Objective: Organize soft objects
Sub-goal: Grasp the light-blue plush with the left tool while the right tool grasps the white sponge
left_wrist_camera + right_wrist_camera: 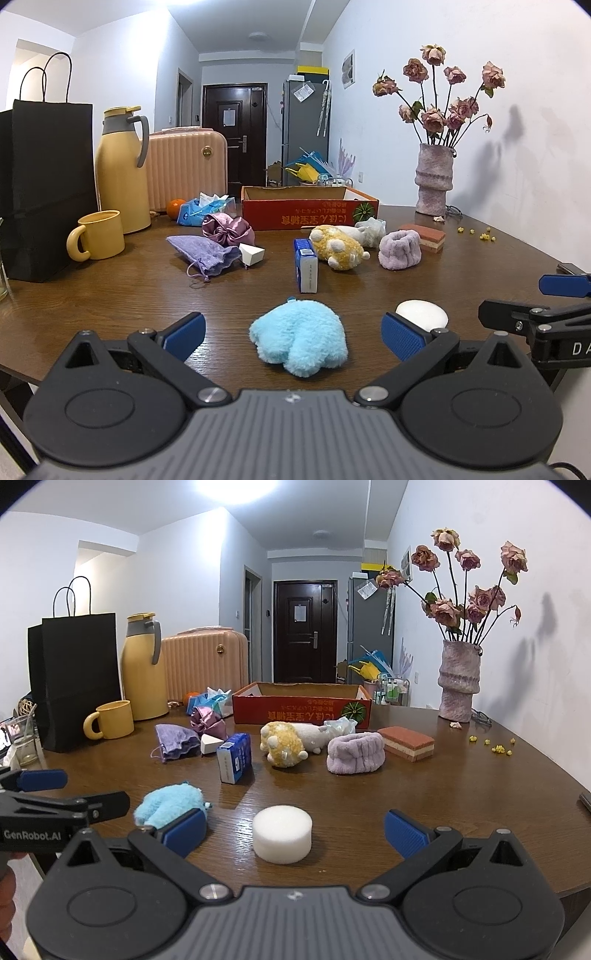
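Hovering: left tool point(293, 338) spread around blue plush point(300, 336); right tool point(295, 830) around sponge point(282, 833).

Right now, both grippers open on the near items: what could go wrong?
1. The fluffy light-blue plush pouch and white round foam puck lie close together, so the left gripper and right gripper might collide.
2. Carrying toward the red cardboard box could topple the upright blue-and-white carton.
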{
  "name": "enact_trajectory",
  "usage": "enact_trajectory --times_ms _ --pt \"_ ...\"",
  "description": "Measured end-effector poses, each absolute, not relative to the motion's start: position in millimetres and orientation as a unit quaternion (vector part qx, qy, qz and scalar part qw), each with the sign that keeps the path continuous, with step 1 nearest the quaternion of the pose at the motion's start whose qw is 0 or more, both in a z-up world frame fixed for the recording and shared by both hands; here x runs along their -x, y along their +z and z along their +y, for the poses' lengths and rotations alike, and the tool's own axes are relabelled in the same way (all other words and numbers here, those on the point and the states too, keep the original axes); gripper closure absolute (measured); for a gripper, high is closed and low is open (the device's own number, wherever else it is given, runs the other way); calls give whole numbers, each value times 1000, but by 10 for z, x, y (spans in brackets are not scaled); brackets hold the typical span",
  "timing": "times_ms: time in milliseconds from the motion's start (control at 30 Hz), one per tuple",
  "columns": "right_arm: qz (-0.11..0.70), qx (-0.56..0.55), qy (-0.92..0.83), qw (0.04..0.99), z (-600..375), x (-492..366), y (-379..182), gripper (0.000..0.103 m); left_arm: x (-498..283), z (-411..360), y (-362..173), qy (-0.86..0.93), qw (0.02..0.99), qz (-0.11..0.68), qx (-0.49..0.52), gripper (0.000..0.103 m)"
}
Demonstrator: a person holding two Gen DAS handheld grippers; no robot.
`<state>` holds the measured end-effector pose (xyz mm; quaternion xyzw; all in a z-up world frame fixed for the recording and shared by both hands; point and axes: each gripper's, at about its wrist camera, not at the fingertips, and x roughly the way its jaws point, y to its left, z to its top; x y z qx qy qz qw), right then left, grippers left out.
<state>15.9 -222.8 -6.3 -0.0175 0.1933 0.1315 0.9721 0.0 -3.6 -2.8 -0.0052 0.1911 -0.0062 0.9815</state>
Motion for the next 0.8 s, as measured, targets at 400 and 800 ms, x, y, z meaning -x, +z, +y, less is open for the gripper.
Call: enact_trajectory --times_ms 400,800 --pt "211 29 122 969 -2289 -345 -127 0 -380 -101 -88 -17 973 230 -1 0" --pt "234 30 126 963 -2293 -610 -259 0 -797 -173 -255 -11 962 273 -19 0"
